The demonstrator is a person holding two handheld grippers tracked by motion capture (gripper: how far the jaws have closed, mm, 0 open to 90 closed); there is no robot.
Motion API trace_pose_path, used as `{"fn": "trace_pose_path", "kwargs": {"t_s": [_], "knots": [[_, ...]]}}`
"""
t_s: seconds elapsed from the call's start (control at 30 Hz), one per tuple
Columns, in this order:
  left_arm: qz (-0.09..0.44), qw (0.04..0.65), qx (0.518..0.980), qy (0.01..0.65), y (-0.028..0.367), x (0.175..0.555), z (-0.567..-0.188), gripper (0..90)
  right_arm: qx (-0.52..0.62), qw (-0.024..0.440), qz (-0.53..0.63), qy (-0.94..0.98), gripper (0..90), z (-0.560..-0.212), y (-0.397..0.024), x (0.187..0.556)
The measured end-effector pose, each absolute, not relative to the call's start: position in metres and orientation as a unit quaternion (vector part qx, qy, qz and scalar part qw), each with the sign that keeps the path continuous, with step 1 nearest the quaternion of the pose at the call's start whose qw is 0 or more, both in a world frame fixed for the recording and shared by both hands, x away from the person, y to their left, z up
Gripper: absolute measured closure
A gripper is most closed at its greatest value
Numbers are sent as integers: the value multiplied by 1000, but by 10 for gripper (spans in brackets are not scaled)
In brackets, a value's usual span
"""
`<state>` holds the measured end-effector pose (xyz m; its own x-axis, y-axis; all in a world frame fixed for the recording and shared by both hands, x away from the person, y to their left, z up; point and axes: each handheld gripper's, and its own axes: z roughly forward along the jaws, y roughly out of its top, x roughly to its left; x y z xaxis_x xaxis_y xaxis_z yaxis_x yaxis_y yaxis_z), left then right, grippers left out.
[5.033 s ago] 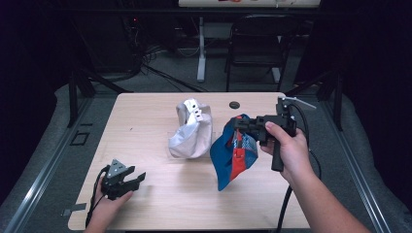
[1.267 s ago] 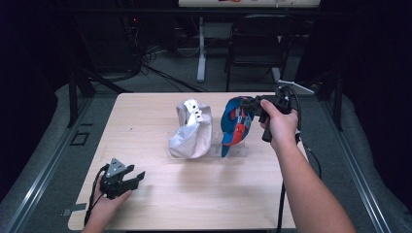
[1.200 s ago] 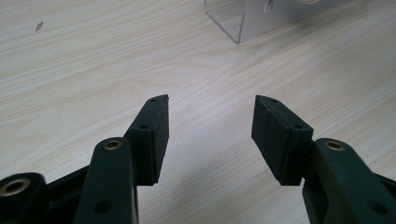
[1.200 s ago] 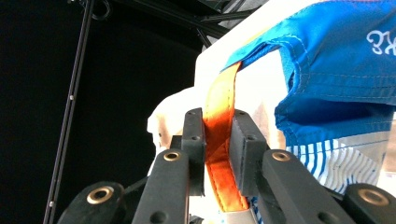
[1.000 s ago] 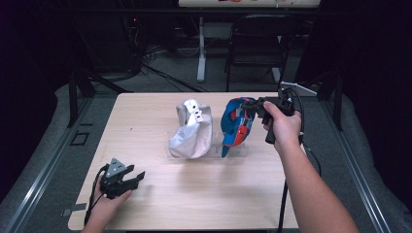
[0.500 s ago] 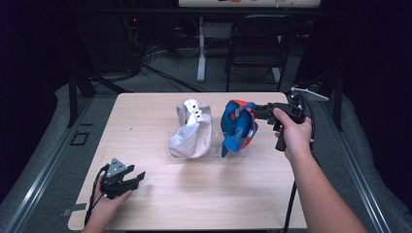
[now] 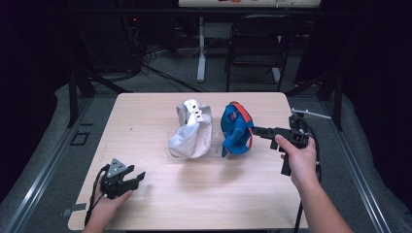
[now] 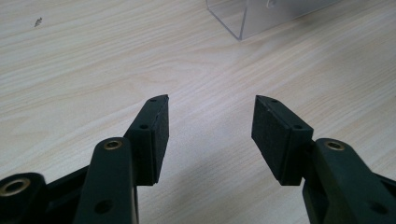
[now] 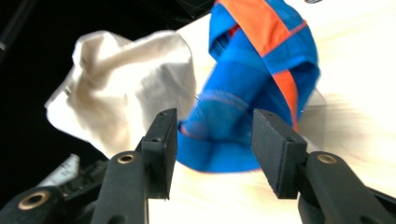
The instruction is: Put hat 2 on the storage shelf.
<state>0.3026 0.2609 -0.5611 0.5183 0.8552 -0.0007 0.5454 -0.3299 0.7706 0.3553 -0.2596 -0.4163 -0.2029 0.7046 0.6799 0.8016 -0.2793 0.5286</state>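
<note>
The blue cap [image 7: 236,130] stands right of centre on the surface, beside the white cap [image 7: 190,131]. The right gripper [image 7: 260,131], jaws just spread and holding nothing, should probably back straight off without snagging fabric. Lower left, the left gripper [image 7: 127,177] rests with its jaws apart too.

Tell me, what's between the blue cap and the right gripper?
Nothing: in the high view, bare table separates the blue cap from the open right gripper.
</note>
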Motion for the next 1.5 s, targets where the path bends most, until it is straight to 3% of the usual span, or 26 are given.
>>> {"fn": "trace_pose_path", "kwargs": {"t_s": [0.2, 0.4, 0.73, 1.5], "knots": [[205, 369, 790, 445, 260, 302, -561, 471, -612, -7, -479, -629, 494, -437, -258, 329], [205, 369, 789, 446, 258, 303, -563, 471, -614, -28, -473, -631, 492, -461, -260, 307], [206, 371, 788, 446, 257, 302, -563, 471, -611, -37, -468, -637, 477, -498, -252, 280], [201, 371, 795, 436, 244, 300, -566, 471, -599, -84, -465, -646, 453, -551, -242, 262]]}}
